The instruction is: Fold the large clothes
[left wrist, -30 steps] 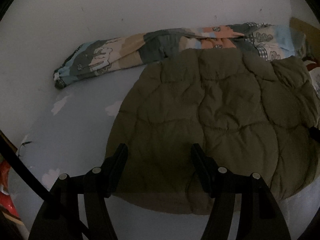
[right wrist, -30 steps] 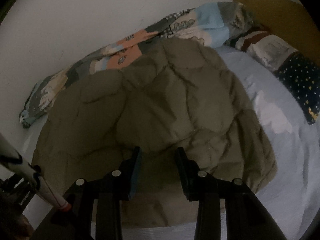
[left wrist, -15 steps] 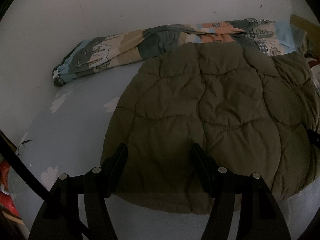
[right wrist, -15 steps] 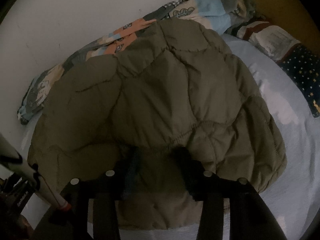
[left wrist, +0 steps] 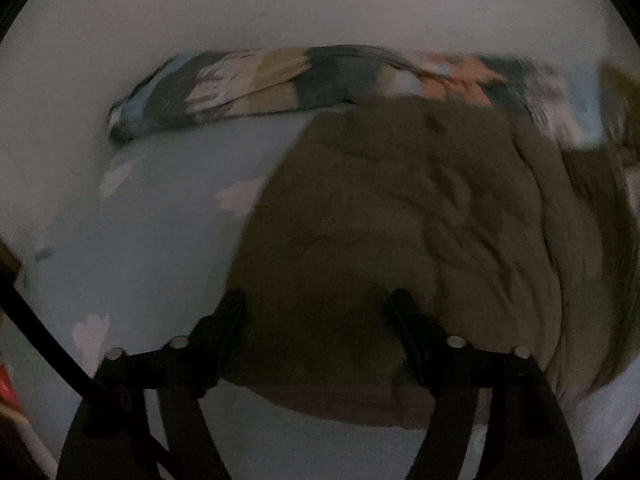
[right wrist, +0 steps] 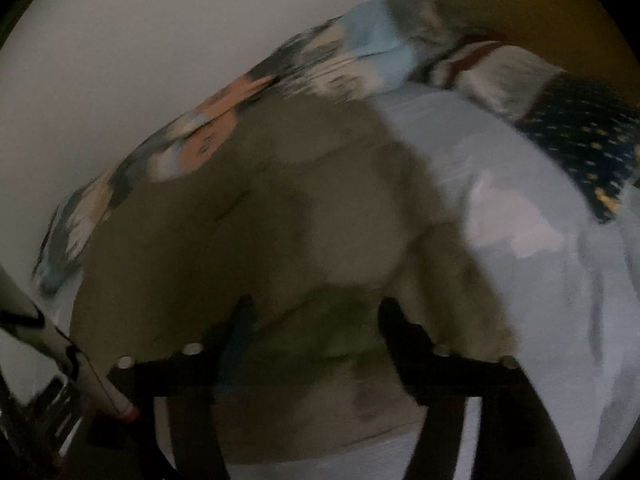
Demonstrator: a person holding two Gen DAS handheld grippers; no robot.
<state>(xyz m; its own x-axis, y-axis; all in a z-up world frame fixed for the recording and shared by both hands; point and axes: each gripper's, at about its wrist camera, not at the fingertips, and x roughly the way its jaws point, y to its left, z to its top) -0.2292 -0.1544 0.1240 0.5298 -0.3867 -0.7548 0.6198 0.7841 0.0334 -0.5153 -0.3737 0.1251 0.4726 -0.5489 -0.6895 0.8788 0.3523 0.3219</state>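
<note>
An olive quilted jacket (left wrist: 400,216) lies spread on a pale blue bed sheet (left wrist: 160,232); it also shows in the right wrist view (right wrist: 280,220). My left gripper (left wrist: 318,312) is open and empty, its fingers over the jacket's near hem. My right gripper (right wrist: 314,318) is open, its fingers (right wrist: 394,320) wide apart over the jacket's near part, with no cloth between them. Both views are blurred by motion.
A rolled patterned blanket (left wrist: 280,80) lies along the white wall behind the jacket, also in the right wrist view (right wrist: 360,52). Pillows, one dark with stars (right wrist: 588,152), lie at the right. A white pole with a red tip (right wrist: 116,404) stands at the bed's near-left edge.
My right gripper has opened wide and let go of the jacket fold it held. The jacket has settled lower and flatter. Both cameras are moving; the left gripper stays open.
</note>
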